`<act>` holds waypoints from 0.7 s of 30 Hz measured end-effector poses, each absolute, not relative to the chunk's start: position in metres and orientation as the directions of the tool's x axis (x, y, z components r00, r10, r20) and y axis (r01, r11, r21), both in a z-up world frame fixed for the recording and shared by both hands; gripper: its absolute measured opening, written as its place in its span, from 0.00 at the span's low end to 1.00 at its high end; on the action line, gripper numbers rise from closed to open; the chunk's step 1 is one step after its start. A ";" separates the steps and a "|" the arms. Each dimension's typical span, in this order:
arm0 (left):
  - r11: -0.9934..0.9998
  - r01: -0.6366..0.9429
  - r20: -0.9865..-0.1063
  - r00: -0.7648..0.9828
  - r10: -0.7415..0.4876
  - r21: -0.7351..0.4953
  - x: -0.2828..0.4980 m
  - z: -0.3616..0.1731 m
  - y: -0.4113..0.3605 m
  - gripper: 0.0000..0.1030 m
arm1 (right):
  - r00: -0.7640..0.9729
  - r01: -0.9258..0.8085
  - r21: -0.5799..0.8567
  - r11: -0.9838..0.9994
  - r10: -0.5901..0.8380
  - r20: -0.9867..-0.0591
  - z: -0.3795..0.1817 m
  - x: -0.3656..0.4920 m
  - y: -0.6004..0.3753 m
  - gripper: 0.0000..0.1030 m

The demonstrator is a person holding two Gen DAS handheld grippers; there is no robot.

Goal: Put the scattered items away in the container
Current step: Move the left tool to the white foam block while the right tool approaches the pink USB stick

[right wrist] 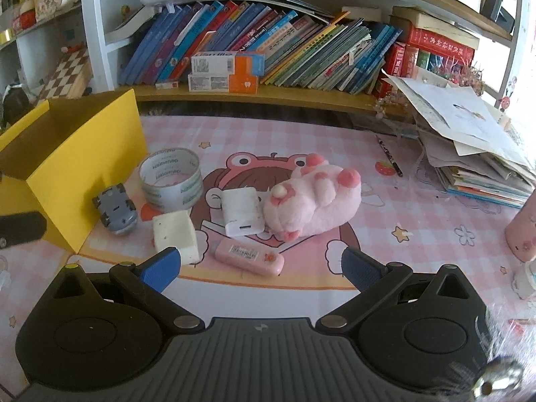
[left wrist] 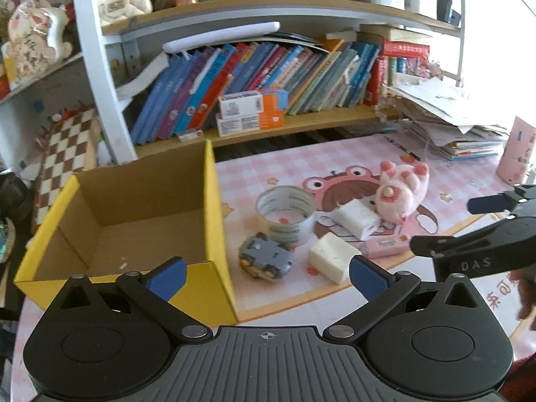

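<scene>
- Our left gripper (left wrist: pixel 267 276) is black, with two round housings and a ribbed grey centre plate bearing a crosshair mark.
- Its fingers (left wrist: pixel 169 276) carry blue textured pads.
- Silver screws sit at the linkage pivots.
- Our right gripper (right wrist: pixel 260 266) matches it; white "DAS" lettering marks its side.

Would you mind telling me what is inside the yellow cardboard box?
The yellow cardboard box shows only bare brown floor; its near corner is hidden behind the left claw.
</scene>
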State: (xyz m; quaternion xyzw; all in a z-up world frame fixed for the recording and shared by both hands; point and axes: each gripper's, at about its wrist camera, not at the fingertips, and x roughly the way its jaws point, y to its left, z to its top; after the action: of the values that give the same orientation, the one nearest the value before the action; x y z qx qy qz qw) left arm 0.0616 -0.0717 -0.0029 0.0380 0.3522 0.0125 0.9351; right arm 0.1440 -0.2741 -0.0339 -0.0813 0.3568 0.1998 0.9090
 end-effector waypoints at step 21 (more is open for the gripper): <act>0.987 0.125 -0.745 0.667 -0.007 0.102 0.107 -0.036 -0.104 0.84 | 0.579 -0.479 0.035 0.877 0.345 -0.738 -0.054 0.173 -0.279 0.65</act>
State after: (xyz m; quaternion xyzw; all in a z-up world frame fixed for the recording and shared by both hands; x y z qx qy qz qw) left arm 0.1066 -0.1044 -0.0357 0.0723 0.4064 -0.0364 0.9101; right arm 0.1733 -0.2788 -0.0542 -0.0844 0.3950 0.2330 0.8847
